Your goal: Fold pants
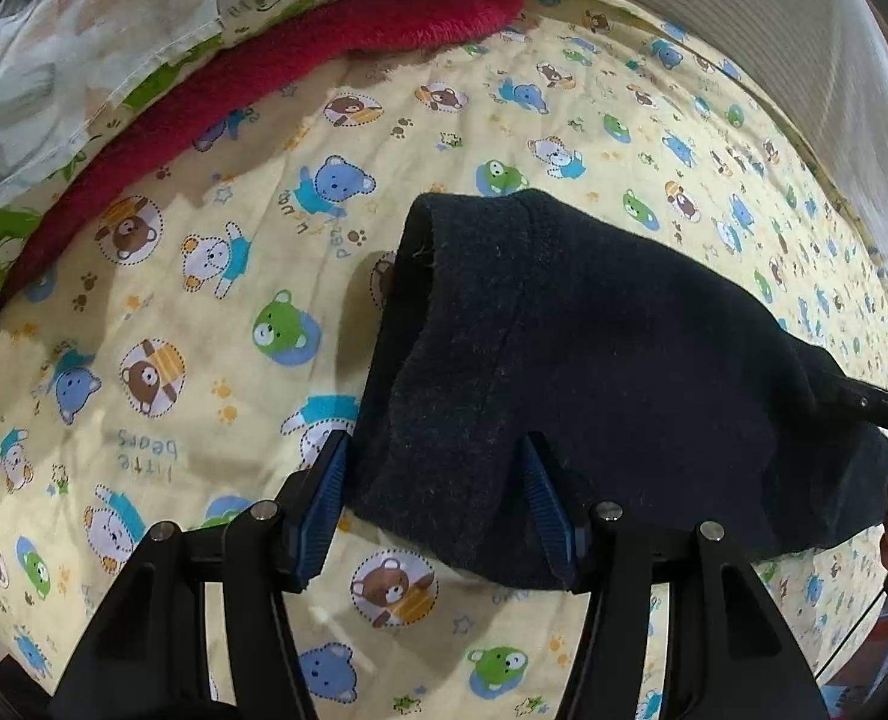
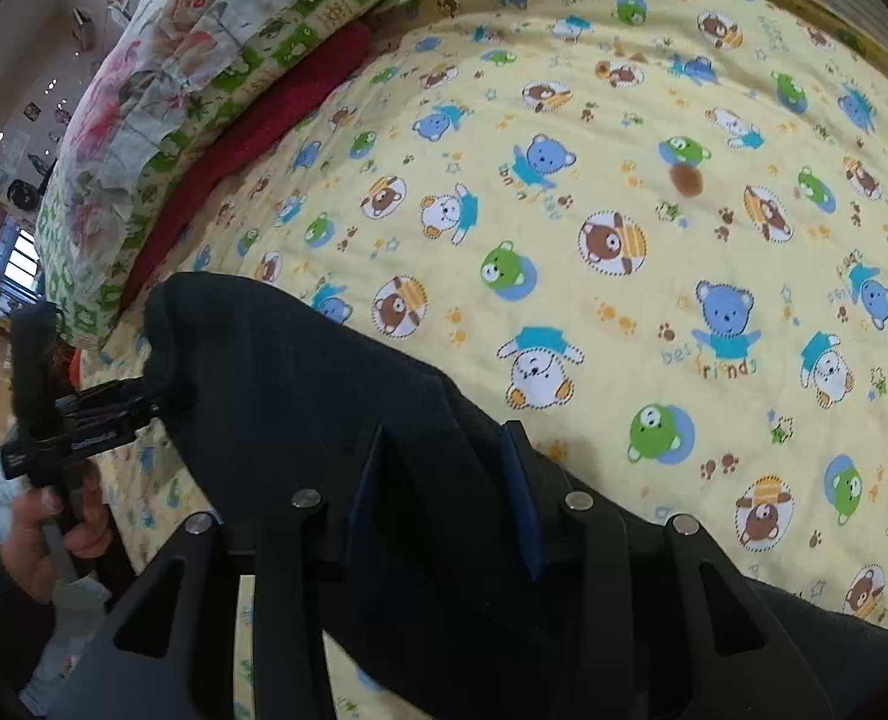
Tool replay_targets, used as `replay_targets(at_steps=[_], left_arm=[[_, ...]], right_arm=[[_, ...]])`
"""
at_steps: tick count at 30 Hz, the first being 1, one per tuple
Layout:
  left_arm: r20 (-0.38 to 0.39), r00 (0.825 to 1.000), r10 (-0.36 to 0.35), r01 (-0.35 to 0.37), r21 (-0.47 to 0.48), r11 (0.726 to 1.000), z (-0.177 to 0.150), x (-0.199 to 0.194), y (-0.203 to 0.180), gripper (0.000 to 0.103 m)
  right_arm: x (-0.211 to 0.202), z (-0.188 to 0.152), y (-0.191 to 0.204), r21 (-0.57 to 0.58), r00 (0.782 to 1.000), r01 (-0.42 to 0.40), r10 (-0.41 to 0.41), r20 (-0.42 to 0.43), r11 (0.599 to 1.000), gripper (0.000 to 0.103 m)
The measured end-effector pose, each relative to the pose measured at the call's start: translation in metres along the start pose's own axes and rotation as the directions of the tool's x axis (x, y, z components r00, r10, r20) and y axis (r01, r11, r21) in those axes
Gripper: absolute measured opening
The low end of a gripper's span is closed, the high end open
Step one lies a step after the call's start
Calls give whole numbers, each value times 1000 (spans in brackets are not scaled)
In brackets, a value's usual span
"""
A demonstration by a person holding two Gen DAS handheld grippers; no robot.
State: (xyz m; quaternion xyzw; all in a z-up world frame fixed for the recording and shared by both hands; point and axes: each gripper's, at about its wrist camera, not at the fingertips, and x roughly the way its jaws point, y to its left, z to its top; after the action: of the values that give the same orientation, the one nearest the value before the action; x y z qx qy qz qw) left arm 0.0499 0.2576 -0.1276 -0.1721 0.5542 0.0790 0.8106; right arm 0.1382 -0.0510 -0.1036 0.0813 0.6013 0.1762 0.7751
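The dark navy pants [image 1: 594, 348] hang stretched between both grippers above a yellow bear-print bedsheet [image 1: 204, 300]. My left gripper [image 1: 438, 468] has its blue-padded jaws apart with the waist edge bunched between them, holding the cloth. The right gripper [image 1: 876, 405] shows at the right edge, clamped on the other end. In the right wrist view the pants [image 2: 324, 372] drape over and between my right gripper [image 2: 450, 450] fingers; the left gripper [image 2: 84, 420] grips the far corner, with a hand below it.
A red blanket [image 1: 300, 72] and floral pillows [image 1: 84, 30] lie stacked along the bed's far left side, also in the right wrist view [image 2: 252, 120]. A striped mattress edge [image 1: 774, 30] borders the sheet at the right. A brown spot [image 2: 687, 180] marks the sheet.
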Motion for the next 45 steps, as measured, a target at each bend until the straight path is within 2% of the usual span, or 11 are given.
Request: replay_targets(at_steps=[7,13,15,18,20,26,29,31,37,40,45], left_arm=[[0,1000,-13,13,8,1000,-1,3,0,57],[19,1000,3,-4,54,999,0,-1,-12,40],[31,1000,-3,1,71,998,-2,-6,-13,33],[60,997,-46,41,85,996,-1,-31,-14,27],[89,994,-55,45,112,993,1,-50,-16,11],[6,1000,-15,14,122,992,5,-20,-6,15],[18,1000,-9,7,137,990,2,-26,-4,24],[40,999,27,-33,152,988,-1,-33,-5,41],[78,994,77,-89,174,981,-13,-61,-9,41],[99,995,13,-32,202,979,-18,-78,-27,41],[31,993,-115,102,270,957,-23,-60,-75,42]], right_arm=[[-4,2,1,-15,992,-81,79,-95,997,43],[24,22,-33,216,970,-212,232,-70,953,40],[29,23,-34,208,982,-167,182,-54,964,20],[19,25,-19,133,993,-114,115,1,984,18],[7,31,-4,47,997,-60,58,50,997,17],[33,35,-4,45,994,72,-75,77,996,24],[25,31,-15,131,992,22,-38,118,991,30],[5,27,-12,135,984,23,-46,170,991,30],[-37,5,-6,108,968,8,-35,249,994,30],[-42,0,-12,108,969,46,-71,237,993,30],[-36,-28,-18,128,985,-30,7,175,991,30]])
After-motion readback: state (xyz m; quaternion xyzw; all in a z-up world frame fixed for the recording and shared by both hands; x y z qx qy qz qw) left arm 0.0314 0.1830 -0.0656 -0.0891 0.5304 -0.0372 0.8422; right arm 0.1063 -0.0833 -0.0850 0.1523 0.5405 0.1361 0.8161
